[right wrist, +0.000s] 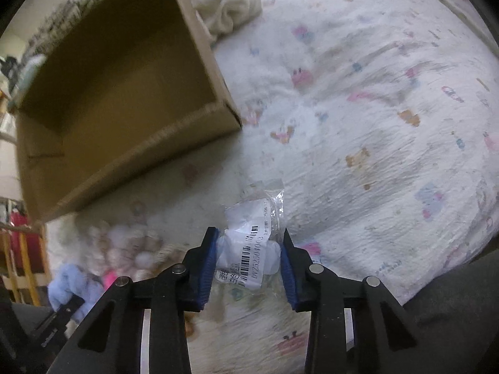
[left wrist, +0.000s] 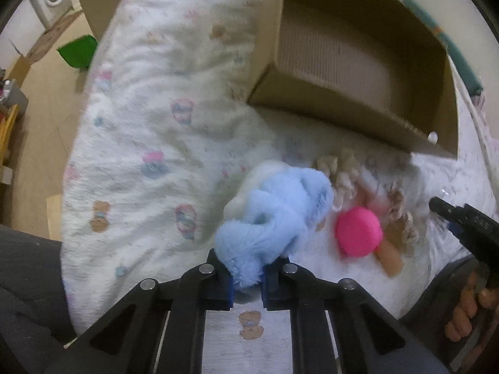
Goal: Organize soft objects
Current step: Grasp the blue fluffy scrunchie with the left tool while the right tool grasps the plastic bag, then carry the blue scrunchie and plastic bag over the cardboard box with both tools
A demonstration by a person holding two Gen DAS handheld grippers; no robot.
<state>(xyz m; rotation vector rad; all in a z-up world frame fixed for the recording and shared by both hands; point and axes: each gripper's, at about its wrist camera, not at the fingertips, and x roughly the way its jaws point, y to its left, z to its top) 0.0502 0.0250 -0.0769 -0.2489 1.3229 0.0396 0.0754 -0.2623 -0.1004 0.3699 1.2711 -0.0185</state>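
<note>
Your left gripper [left wrist: 246, 275] pinches only a corner of the blue plush [left wrist: 274, 215] low over the bedspread [left wrist: 149, 131], and your right gripper [right wrist: 248, 263] clamps a slick packet [right wrist: 249, 249], so either may slip short of the box [left wrist: 352, 112].

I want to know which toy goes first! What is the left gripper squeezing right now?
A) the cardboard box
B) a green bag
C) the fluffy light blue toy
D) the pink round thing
C: the left gripper has its fingers pinched on the fluffy light blue toy, while the pink round thing lies loose beside it on the blanket.
</note>
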